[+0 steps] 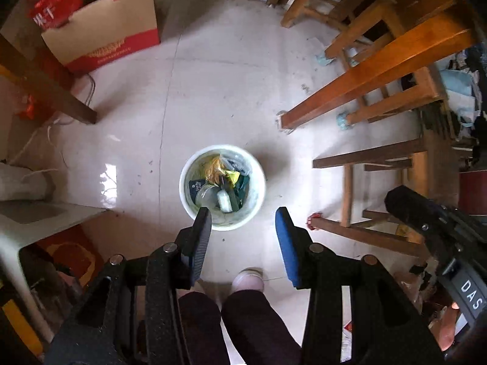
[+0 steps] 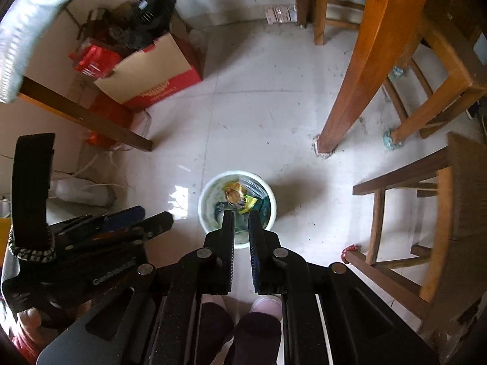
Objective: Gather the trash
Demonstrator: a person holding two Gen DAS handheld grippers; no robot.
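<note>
On the glossy pale tile floor (image 1: 231,70), between wooden chair legs (image 1: 359,94) and a dark table leg (image 1: 45,85), stands a round white plastic bucket (image 1: 255,179) serving as a trash bin. It holds crumpled wrappers (image 1: 217,168) in yellow and green, clear plastic film and a small white bottle (image 1: 224,201). A cardboard box (image 1: 112,33) with red print, stuffed with dark items, sits near the wall. The left gripper (image 1: 243,216) hangs above the bucket's near rim, jaws partly apart, empty. The right gripper (image 2: 241,217) is nearly closed, with nothing visible between its ribbed pads.
</note>
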